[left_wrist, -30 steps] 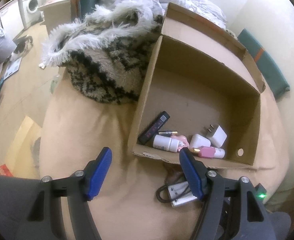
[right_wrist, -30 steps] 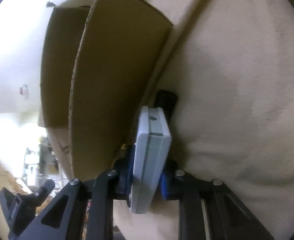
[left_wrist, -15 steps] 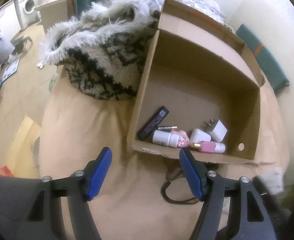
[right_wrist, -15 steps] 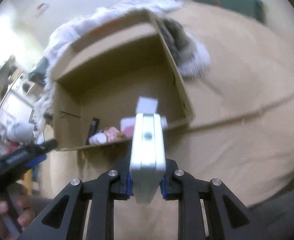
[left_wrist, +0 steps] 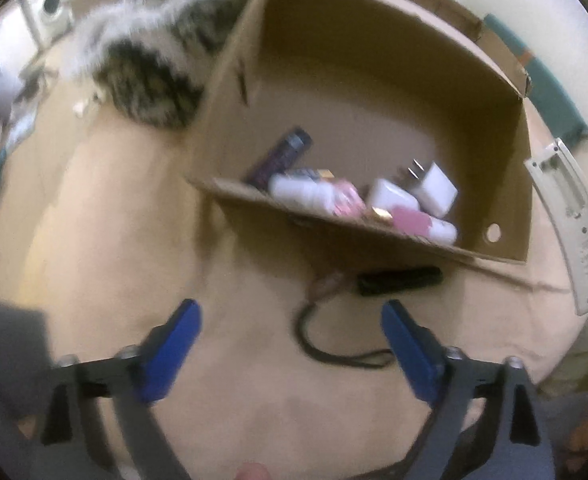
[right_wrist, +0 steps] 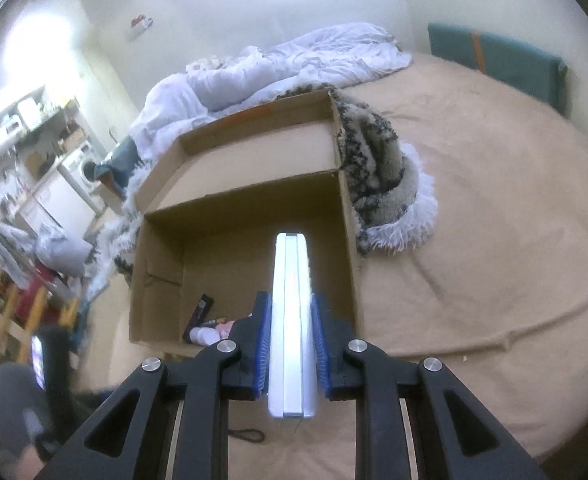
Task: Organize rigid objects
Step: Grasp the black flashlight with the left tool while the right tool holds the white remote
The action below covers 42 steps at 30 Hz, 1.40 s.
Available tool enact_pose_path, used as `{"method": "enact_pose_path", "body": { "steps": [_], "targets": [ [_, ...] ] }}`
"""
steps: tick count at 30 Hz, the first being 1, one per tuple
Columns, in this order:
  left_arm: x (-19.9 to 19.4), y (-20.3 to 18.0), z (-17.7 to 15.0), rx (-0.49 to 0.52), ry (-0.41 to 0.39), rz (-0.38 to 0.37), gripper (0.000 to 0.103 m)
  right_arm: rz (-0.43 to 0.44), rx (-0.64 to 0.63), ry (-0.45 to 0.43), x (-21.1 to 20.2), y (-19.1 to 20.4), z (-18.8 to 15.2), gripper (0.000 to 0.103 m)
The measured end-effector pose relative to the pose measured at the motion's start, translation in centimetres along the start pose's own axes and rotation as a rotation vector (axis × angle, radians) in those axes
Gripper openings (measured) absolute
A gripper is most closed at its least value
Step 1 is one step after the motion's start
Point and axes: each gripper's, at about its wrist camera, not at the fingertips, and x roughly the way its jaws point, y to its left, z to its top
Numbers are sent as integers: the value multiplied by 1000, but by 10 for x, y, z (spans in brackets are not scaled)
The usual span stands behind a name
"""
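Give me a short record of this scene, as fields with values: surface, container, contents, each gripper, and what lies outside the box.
surface: tan bedcover
container: open cardboard box
contents: dark stick, white charger, white bottle, pink items
right gripper: shut on white flat device, held over the box
left gripper: open, holding nothing
outside box: black cord on the bedcover

- Left gripper (left_wrist: 289, 354): jaws spread wide, nothing between the blue pads (left_wrist: 169, 350); held low, pointing forward and slightly down. Frame is motion-blurred.
- Right gripper (right_wrist: 291, 344): jaws closed tight on a flat white device (right_wrist: 291, 320), gripped edge-on, its long axis running forward along the fingers.
- Right blue pads (right_wrist: 262, 344) press both broad faces of the device; it sticks out past the fingertips.
- Right gripper raised, angled downward.
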Motion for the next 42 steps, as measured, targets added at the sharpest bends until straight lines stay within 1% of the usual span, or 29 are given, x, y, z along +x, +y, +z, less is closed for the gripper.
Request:
{"method": "enact_pose_path", "body": {
  "steps": [1,4,7,10,12,16,18,19,22,25,27,28,29,30,32,37,40,42],
  "targets": [
    [6,-7,-4,-18,12,3,101,17,26,2,0,-4,2,22],
    [23,-32,-15,-34,34,21,101,65,85,-13,-1,-13,7,22],
    [39,-56,-20,-42,33,49,101,97,111,-30,-5,-16,9,22],
    [50,-74,-22,-63,29,81,101,109,114,-42,-9,-18,10,22],
    [56,-87,-21,-80,12,118,101,117,127,-51,-12,-21,11,22],
    [78,-106,-16,-104,36,171,101,121,144,-73,-17,-25,15,22],
    [86,-115,-14,-99,40,179,101,127,145,-85,-20,-26,16,22],
    [90,-119,-13,-91,38,194,101,130,143,-88,-21,-26,16,22],
    [98,-124,-11,-94,27,239,101,140,150,-92,-22,-27,17,22],
    [110,-122,-8,-132,51,252,101,150,165,-88,-20,-30,18,22],
    [114,-126,-7,-145,46,258,101,156,174,-82,-19,-31,18,22],
    [113,-127,-6,-155,40,256,95,158,175,-79,-19,-31,18,22],
    [111,-129,-6,-162,33,248,85,159,175,-77,-18,-30,18,22],
    [109,-130,-6,-167,25,251,85,160,174,-76,-18,-30,18,22],
    [110,-131,-6,-178,35,251,85,159,170,-76,-18,-28,18,22],
    [108,-133,-5,-168,48,249,85,159,171,-73,-18,-28,18,22],
    [98,-126,-8,-153,52,250,85,147,165,-70,-17,-26,18,22],
    [93,-129,-8,-123,58,253,85,139,159,-69,-17,-24,19,22]
  ]
}}
